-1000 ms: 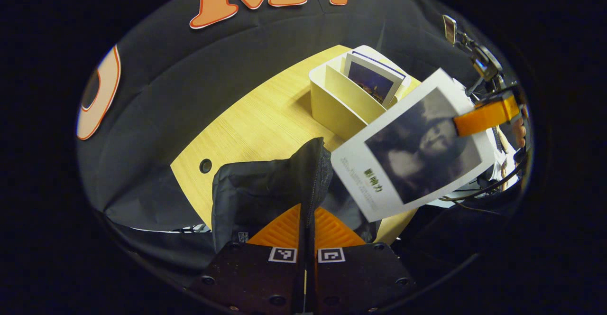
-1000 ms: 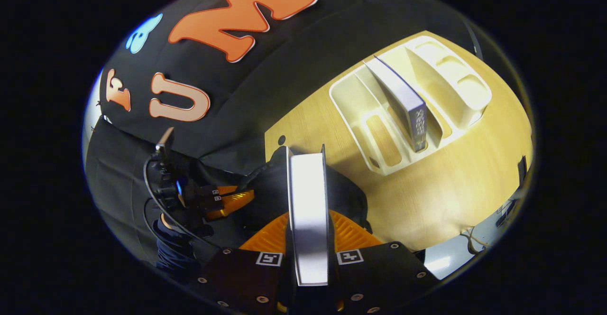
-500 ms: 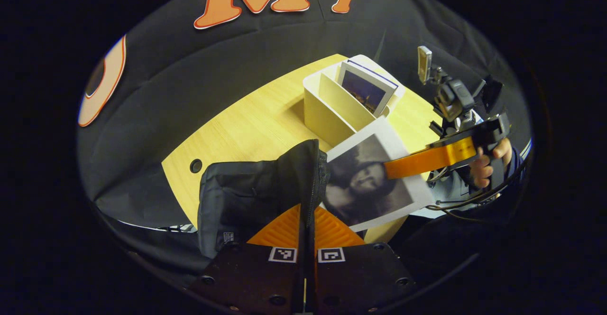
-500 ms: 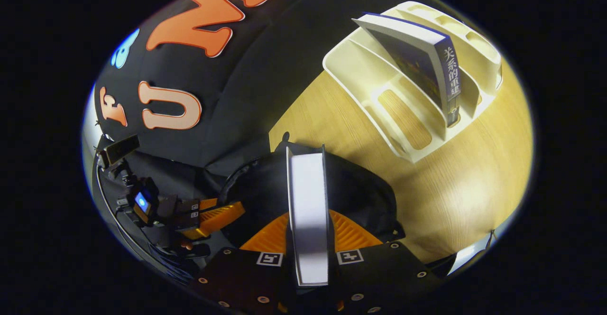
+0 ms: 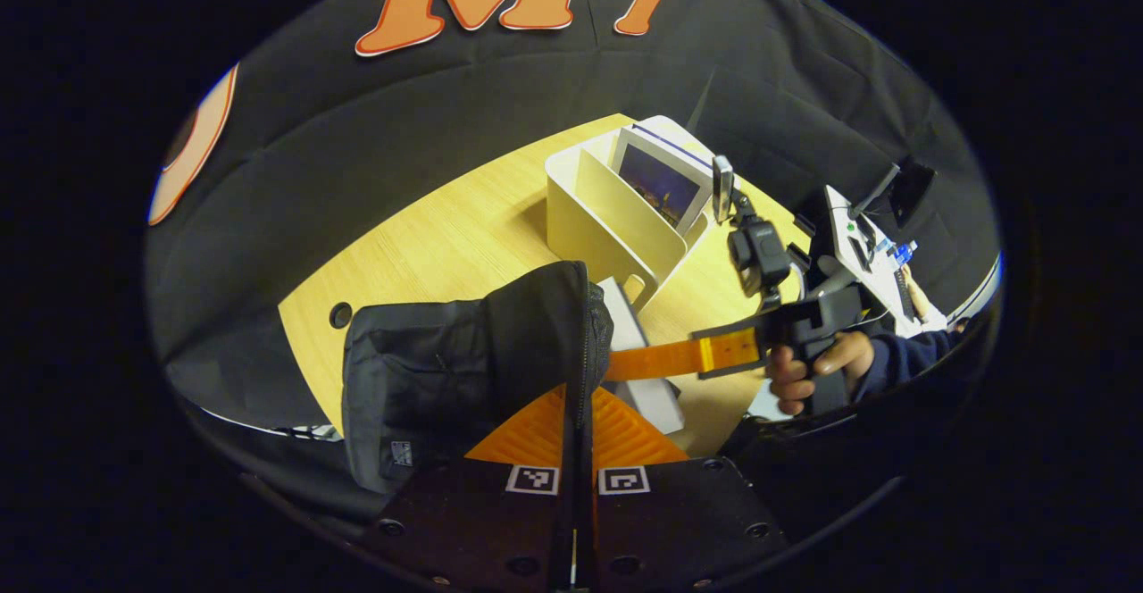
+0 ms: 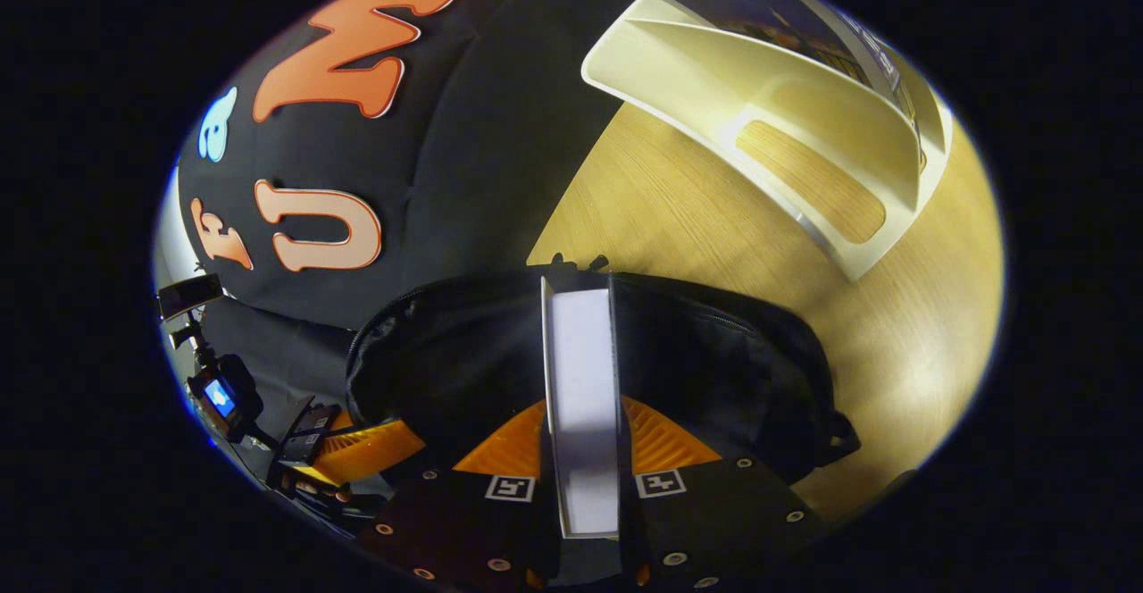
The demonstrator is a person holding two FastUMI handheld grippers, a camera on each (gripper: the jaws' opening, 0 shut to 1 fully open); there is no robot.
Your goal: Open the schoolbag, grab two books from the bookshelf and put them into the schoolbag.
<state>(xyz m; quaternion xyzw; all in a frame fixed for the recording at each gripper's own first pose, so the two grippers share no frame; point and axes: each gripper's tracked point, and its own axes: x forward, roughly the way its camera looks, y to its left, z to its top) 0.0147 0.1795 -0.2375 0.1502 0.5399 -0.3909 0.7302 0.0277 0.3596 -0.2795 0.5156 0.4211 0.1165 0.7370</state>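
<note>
Right gripper view: we see the right gripper (image 6: 580,432) clamped on a book (image 6: 580,396), both fingers pressed to its covers, page edge facing the camera. The book's far end sits in the open mouth of the black schoolbag (image 6: 714,361), which lies on the wooden table (image 6: 893,343). We note the cream bookshelf (image 6: 804,120) beyond the bag, with a second book (image 6: 759,4) leaning in it.

Left gripper view: the left gripper (image 5: 579,414) pinches the schoolbag's zipper edge, fingers nearly together with the fabric between them. From the right, the other gripper, held by a hand (image 5: 808,370), reaches to the bag's opening with the book partly inside.
</note>
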